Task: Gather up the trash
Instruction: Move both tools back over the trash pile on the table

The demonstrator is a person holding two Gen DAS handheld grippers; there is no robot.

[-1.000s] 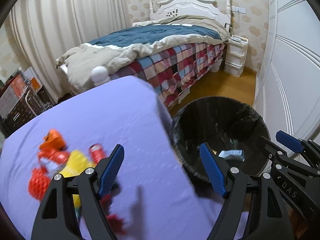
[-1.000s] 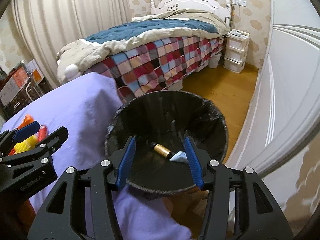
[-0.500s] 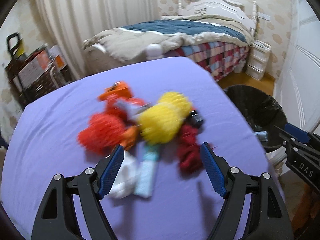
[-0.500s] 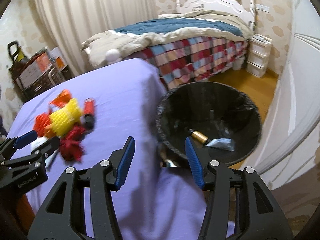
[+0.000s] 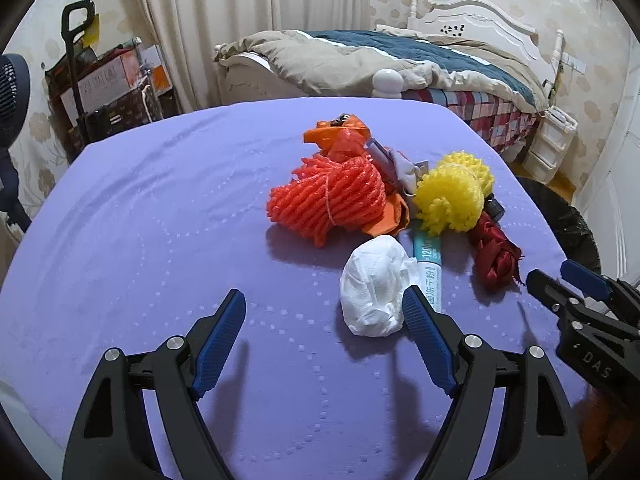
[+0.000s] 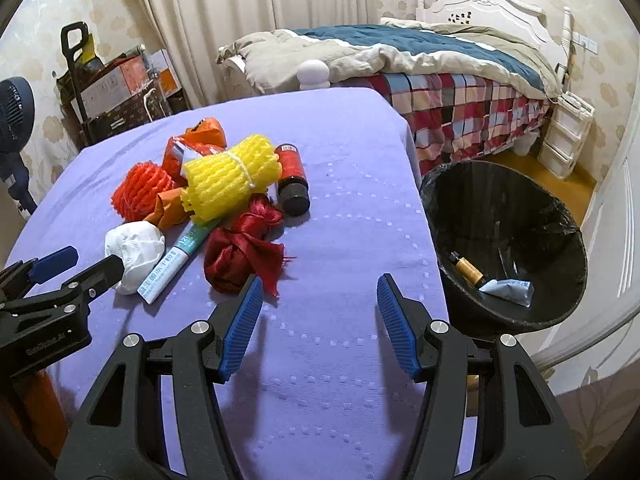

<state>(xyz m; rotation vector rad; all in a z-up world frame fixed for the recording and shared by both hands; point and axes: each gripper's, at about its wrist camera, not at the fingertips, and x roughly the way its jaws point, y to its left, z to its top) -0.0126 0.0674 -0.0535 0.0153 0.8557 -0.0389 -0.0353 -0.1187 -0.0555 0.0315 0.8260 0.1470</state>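
I had both jaws apart and empty, the right hand-held gripper just widening, the left hand-held gripper beside the crumpled white paper wad on the purple-covered tabletop.

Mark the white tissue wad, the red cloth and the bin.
white tissue wad (image 5: 374, 286), left wrist view, middle of the wad
red cloth (image 6: 240, 254), right wrist view, centre of the bundle
bin (image 6: 504, 200), right wrist view, inner wall

Even indoor light, soft shadows, sharp focus, fisheye bending, dark vignetted corners
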